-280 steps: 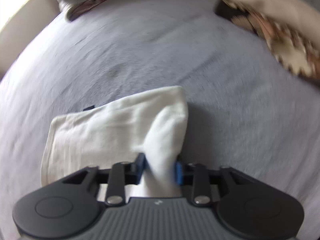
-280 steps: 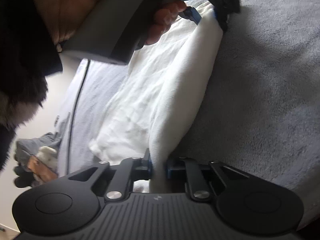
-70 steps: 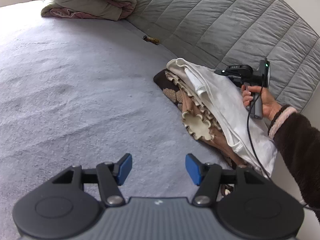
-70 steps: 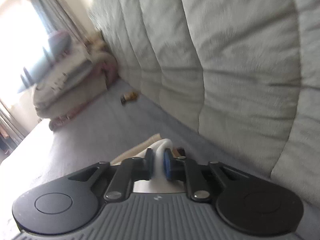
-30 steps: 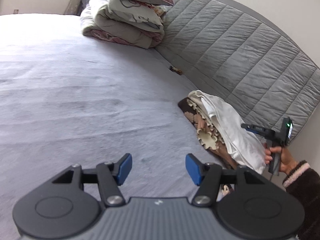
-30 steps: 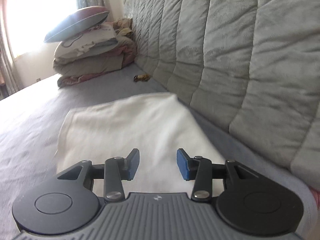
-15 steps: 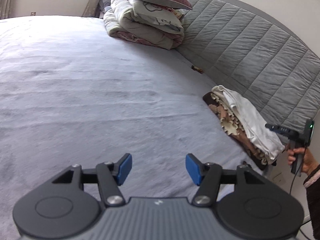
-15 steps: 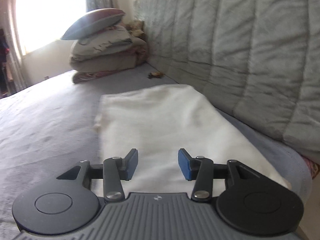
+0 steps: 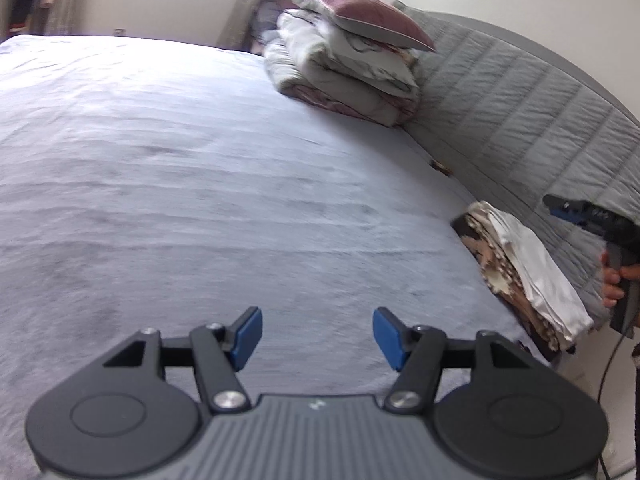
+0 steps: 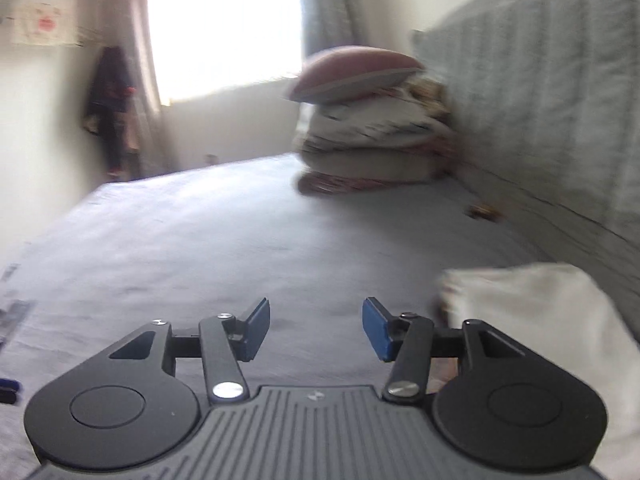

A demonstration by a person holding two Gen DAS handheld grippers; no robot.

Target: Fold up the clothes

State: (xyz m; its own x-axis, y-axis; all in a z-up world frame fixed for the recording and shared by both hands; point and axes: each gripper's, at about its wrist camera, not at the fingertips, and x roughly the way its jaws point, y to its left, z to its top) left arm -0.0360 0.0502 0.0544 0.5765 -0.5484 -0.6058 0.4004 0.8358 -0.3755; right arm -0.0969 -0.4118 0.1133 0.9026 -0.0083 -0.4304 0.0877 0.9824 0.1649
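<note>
Left gripper [image 9: 317,334]: black two-finger tool with blue pads, fingers spread wide with nothing between them, held over the bed.
Right gripper [image 10: 316,330]: same build, fingers likewise wide apart and empty; in the left wrist view it shows at the far right [image 9: 560,208], gripped by a hand [image 9: 614,284].
Open room: broad grey-lavender bed cover [image 9: 180,184], bare from the near edge to the far side.
Edges: grey quilted headboard [image 9: 520,120] bounds the right side; the bed's corner drops off just past the clothes.
Folded clothes: white folded cloth [image 9: 536,276] lies on top of a brown-and-cream patterned garment [image 9: 492,264], near the headboard, beside the right gripper.
Far corner: stacked folded bedding [image 9: 340,80] with a mauve pillow [image 9: 356,16] on top, against the headboard.
Small item: brown object [image 9: 440,167] at the headboard's foot, too small to identify.
</note>
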